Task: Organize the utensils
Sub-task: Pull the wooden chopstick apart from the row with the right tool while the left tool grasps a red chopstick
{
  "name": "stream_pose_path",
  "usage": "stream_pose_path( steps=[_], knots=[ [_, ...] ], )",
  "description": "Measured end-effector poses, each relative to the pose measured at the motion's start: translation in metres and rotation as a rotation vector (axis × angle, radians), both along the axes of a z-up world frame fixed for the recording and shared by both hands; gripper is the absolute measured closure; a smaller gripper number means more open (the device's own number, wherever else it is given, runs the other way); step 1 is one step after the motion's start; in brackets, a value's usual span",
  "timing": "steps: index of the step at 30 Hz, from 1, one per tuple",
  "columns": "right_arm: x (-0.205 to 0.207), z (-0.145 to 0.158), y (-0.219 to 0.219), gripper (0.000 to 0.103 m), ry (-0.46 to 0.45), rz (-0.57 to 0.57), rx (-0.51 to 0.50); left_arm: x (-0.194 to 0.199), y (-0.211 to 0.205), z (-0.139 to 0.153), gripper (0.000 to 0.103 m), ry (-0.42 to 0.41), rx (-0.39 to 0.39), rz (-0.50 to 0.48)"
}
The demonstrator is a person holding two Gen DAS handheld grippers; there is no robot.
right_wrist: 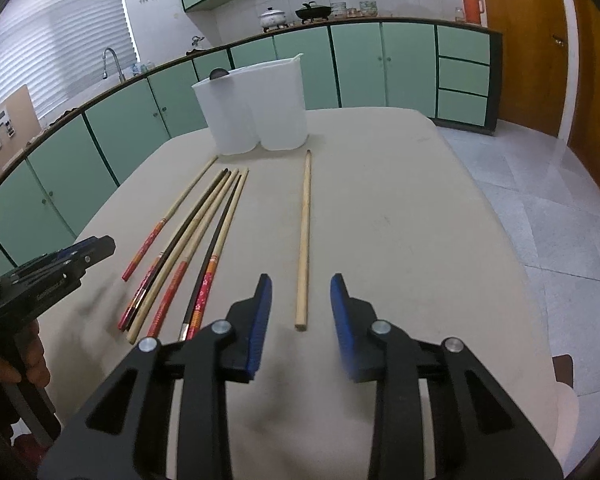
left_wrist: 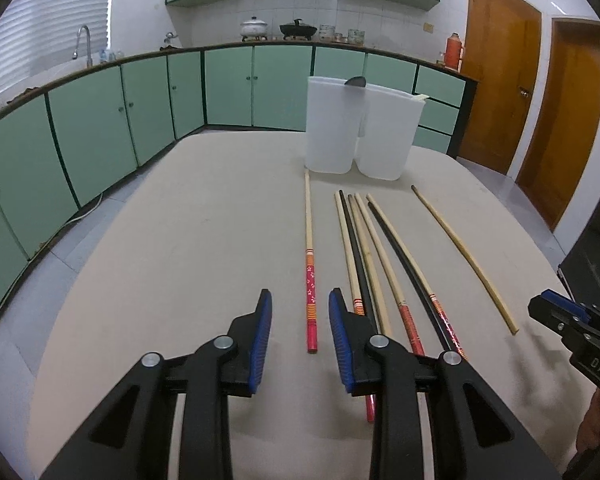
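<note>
chopsticks (left_wrist: 364,256) flat on table (left_wrist: 180,240), ahead of both parted, empty hand-held grippers (left_wrist: 300,300) (right_wrist: 301,284)

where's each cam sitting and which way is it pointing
Left wrist: sits on the left gripper, looking forward over the table at the red-handled chopstick between its open fingers; the right gripper shows at the right edge.
Right wrist: sits on the right gripper, facing the plain chopstick between its open fingers; the left gripper shows at left.
Shared: the table, the chopsticks, two white bins, green cabinets.
</note>
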State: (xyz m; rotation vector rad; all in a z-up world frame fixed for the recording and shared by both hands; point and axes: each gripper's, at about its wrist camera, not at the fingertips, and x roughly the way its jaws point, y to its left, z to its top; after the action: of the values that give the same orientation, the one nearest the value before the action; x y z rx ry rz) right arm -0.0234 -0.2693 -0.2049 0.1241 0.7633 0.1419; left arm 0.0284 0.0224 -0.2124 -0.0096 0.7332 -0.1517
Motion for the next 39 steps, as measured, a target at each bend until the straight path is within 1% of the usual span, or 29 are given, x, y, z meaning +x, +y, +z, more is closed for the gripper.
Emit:
stream_pose_path(
  steps=[4, 10, 14, 19, 25, 31, 35, 39],
  knots=[
    [0.001, 0.001, 0.002, 0.075, 0.022, 0.017, 0.003, 0.000, 0.000, -0.005, 0.074, 0.034, -0.008, -0.014],
    [-0.001, 0.000, -0.001, 0.076, 0.040, 0.001, 0.011, -0.011, 0.000, -0.015, 0.074, 0.084, -0.032, -0.022],
    [-0.007, -0.003, 0.002, 0.078, 0.058, 0.008, 0.010, -0.015, 0.002, -0.013, 0.074, 0.079, -0.040, -0.012],
    [-0.011, -0.007, 0.003, 0.078, 0.072, 0.000, 0.010, -0.015, -0.002, -0.017, 0.074, 0.089, -0.033, -0.011],
    [-0.013, -0.008, -0.004, 0.078, 0.045, -0.025, 0.019, -0.012, -0.003, -0.018, 0.074, 0.073, -0.032, -0.001],
    [-0.020, -0.019, -0.004, 0.078, 0.060, -0.031, 0.019, -0.017, -0.004, -0.014, 0.074, 0.035, -0.025, 0.005],
    [-0.019, -0.022, 0.006, 0.078, 0.071, -0.003, -0.006, -0.016, -0.001, -0.015, 0.074, 0.040, -0.029, 0.015],
    [-0.016, -0.022, 0.004, 0.080, 0.072, -0.011, -0.003, -0.014, -0.001, -0.017, 0.074, 0.051, -0.028, 0.018]
  ],
)
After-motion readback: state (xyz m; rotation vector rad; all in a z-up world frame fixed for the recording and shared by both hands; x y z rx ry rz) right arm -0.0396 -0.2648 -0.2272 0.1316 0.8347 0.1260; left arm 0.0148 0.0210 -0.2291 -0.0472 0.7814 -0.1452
